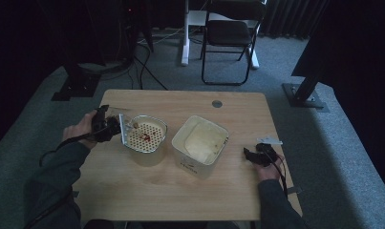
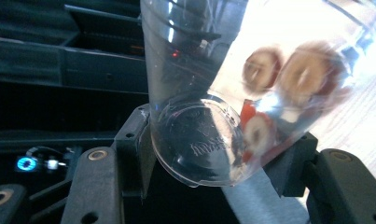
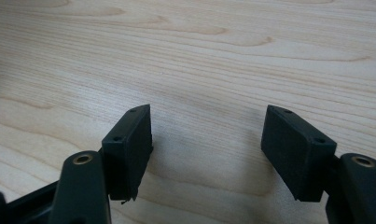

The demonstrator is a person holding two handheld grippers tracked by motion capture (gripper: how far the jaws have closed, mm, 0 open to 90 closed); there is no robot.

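Clamped in my left gripper point(image 2: 209, 154), a clear plastic cup point(image 2: 209, 93) tilts red-rimmed slices over a perforated strainer point(image 1: 144, 134) beside a white tub point(image 1: 199, 143). My right gripper point(image 3: 206, 149) hangs open above the bare wooden table point(image 1: 180, 191). Beyond, a folding chair point(image 1: 230, 33) stands on grey carpet.

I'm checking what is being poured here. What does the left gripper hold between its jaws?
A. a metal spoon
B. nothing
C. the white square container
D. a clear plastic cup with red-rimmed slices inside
D: in the left gripper view the left gripper clamps a clear plastic cup, tipped, with slices inside.
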